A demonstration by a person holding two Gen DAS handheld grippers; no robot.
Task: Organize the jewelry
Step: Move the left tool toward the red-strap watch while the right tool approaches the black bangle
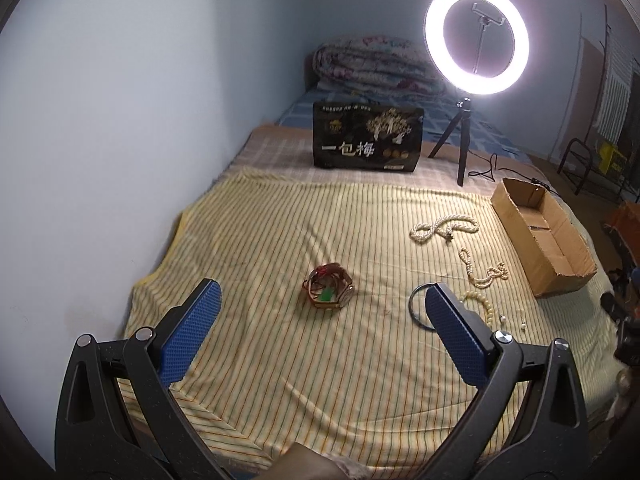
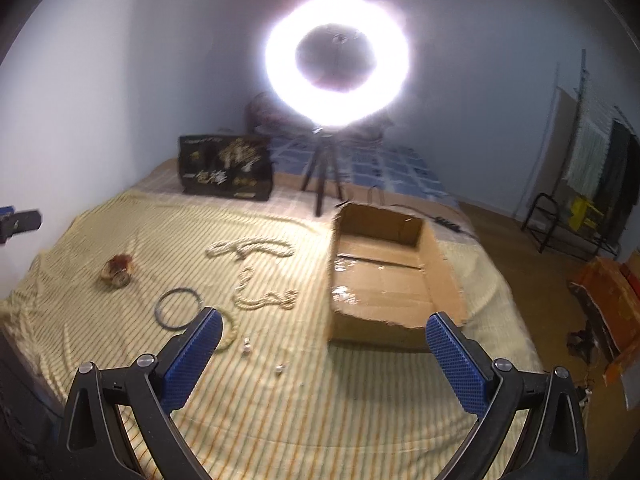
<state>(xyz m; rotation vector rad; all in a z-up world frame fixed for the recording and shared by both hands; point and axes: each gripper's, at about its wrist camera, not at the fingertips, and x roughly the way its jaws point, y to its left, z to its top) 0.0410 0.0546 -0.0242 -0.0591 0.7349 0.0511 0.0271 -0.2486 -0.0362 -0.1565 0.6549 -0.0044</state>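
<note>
Jewelry lies scattered on a yellow striped sheet (image 1: 280, 240). A brown-strapped watch bundle (image 1: 329, 287) (image 2: 118, 270) sits ahead of my left gripper (image 1: 322, 292), which is open and empty. A thick pearl rope (image 1: 442, 228) (image 2: 250, 249), a thinner pearl necklace (image 1: 482, 270) (image 2: 264, 295), a dark bangle (image 1: 418, 306) (image 2: 176, 307), a beaded bracelet (image 1: 482, 304) and two small earrings (image 1: 503, 319) (image 2: 247, 346) lie to the right. An open cardboard box (image 1: 560, 256) (image 2: 444, 280) stands beyond my right gripper (image 2: 324, 322), which is open and empty.
A lit ring light on a tripod (image 1: 476, 36) (image 2: 336, 56) and a black printed bag (image 1: 368, 138) (image 2: 226, 168) stand at the back. A folded quilt (image 1: 372, 64) lies by the wall. The bed's right edge drops to the floor, where a metal rack (image 2: 568, 224) stands.
</note>
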